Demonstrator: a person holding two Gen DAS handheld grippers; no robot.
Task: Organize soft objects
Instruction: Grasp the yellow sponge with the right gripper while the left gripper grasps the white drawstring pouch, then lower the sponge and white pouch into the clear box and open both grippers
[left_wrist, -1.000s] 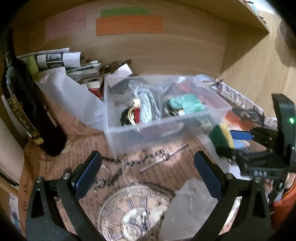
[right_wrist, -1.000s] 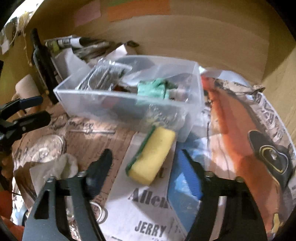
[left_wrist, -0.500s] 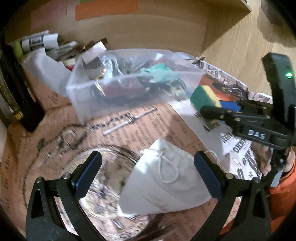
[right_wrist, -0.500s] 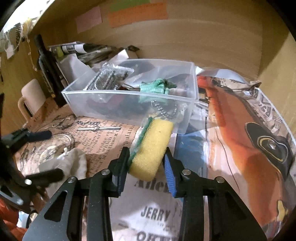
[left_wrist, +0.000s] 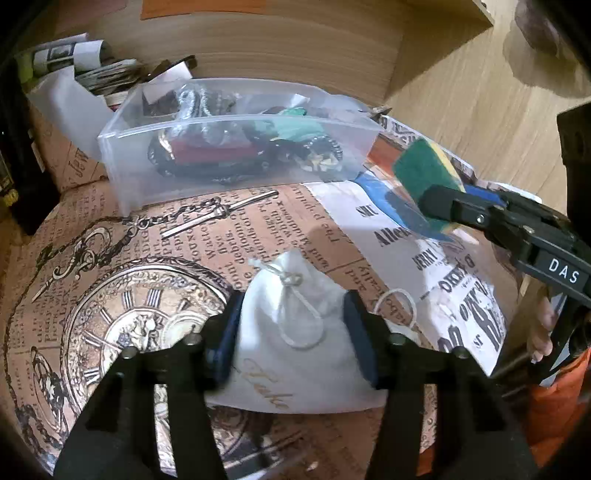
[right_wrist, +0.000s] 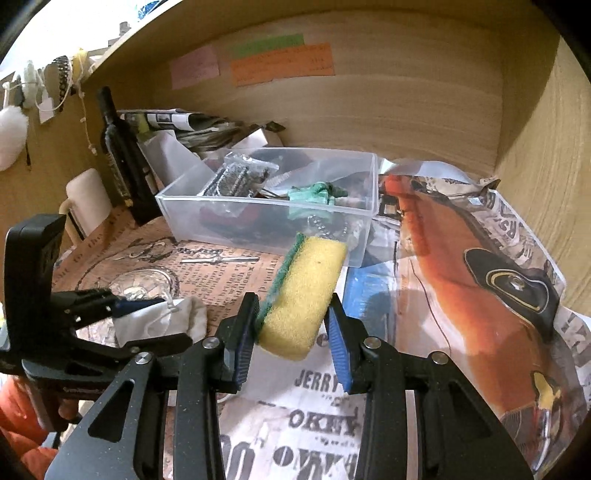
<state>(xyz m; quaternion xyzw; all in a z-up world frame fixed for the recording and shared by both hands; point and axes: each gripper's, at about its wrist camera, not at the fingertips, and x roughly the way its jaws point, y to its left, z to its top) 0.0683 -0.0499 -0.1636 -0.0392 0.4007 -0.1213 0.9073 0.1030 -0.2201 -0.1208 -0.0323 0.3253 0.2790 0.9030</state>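
Observation:
My left gripper (left_wrist: 293, 325) is shut on a white drawstring pouch (left_wrist: 295, 343) that lies on the newspaper-covered desk; it also shows in the right wrist view (right_wrist: 147, 321), with the pouch (right_wrist: 162, 321) between its fingers. My right gripper (right_wrist: 291, 332) is shut on a yellow sponge with a green scrub side (right_wrist: 306, 295) and holds it lifted above the papers, just in front of a clear plastic bin (right_wrist: 258, 214). In the left wrist view the sponge (left_wrist: 424, 173) hangs at the bin's right corner (left_wrist: 236, 158).
The bin holds chains, a green cloth and a plastic bag. A dark bottle (right_wrist: 122, 158) and a white mug (right_wrist: 85, 199) stand at the left. Rolled papers (right_wrist: 192, 125) lie behind the bin. Wooden walls close the back and right.
My left gripper moved down onto the pouch and closed on it. My right gripper closed on the sponge and lifted it off the papers.

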